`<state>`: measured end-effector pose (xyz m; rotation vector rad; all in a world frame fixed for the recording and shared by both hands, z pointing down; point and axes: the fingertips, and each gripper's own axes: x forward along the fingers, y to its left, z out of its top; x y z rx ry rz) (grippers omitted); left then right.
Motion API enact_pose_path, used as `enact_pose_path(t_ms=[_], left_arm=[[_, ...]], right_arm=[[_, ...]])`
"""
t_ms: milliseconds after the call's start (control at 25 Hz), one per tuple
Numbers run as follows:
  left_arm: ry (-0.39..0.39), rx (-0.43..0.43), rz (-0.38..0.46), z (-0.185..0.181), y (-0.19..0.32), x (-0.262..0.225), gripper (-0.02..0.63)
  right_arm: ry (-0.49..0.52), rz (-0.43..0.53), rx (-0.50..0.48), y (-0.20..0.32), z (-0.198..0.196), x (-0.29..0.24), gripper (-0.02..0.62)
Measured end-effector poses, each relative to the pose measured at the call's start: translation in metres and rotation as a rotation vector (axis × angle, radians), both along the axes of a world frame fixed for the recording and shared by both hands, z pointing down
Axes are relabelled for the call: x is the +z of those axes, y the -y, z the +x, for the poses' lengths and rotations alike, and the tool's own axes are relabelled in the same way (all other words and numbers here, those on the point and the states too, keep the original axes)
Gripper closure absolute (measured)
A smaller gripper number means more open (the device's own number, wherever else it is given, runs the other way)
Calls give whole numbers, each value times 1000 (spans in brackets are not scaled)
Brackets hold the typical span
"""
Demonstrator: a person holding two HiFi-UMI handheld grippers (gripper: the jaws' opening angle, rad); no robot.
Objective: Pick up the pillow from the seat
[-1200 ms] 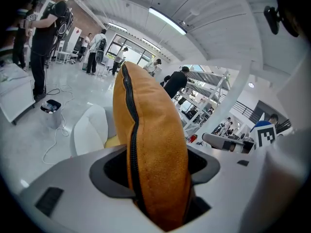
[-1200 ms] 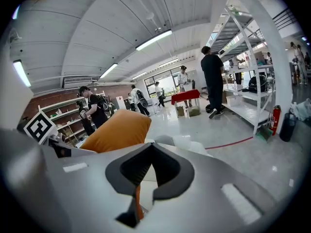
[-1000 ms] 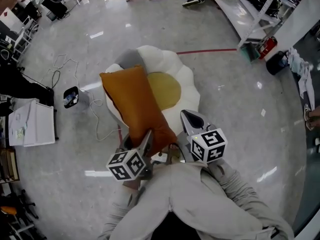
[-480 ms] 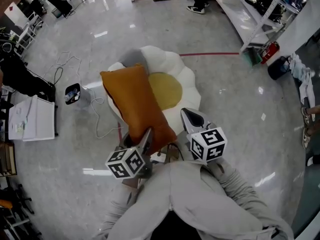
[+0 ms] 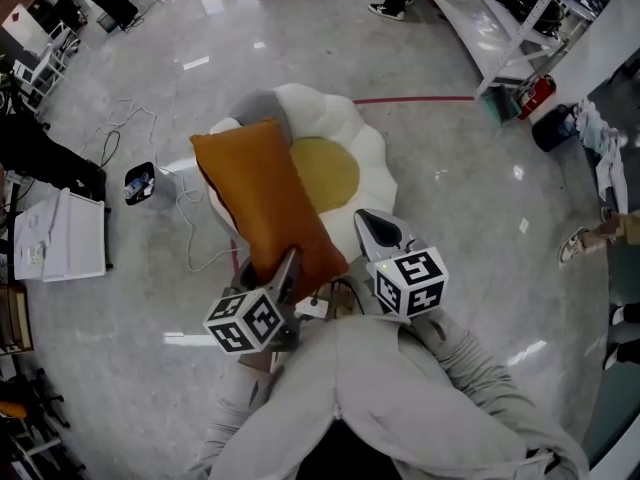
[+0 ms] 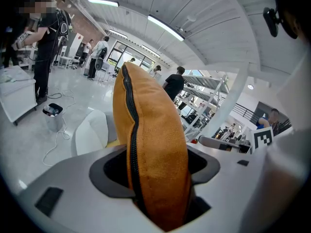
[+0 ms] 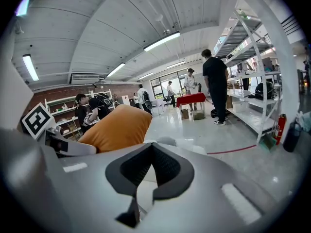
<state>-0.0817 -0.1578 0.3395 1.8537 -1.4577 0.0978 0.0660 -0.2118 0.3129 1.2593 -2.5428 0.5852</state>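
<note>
The left gripper point(image 5: 288, 265) is clamped on the near end of the orange pillow point(image 5: 258, 198), which stretches over the left of the white flower-shaped seat point(image 5: 372, 158) at frame centre, while the right gripper point(image 5: 368, 226) is closed and empty.

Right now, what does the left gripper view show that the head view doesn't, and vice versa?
Left gripper view only: a close look at the left gripper, jaws pressed on the end of the orange pillow, whose zipper runs up the edge. Head view only: the yellow centre of the seat, the red floor line, the person's grey sleeves. Both: the pillow, the white seat, the bin on the floor.
</note>
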Motion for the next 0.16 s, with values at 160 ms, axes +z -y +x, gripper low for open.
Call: enact_pose_path(t_ms=[160], left_arm=[[-2,2,-2,2,2,0,310]], right_arm=[[-2,-2,-2,2,0,0,597]])
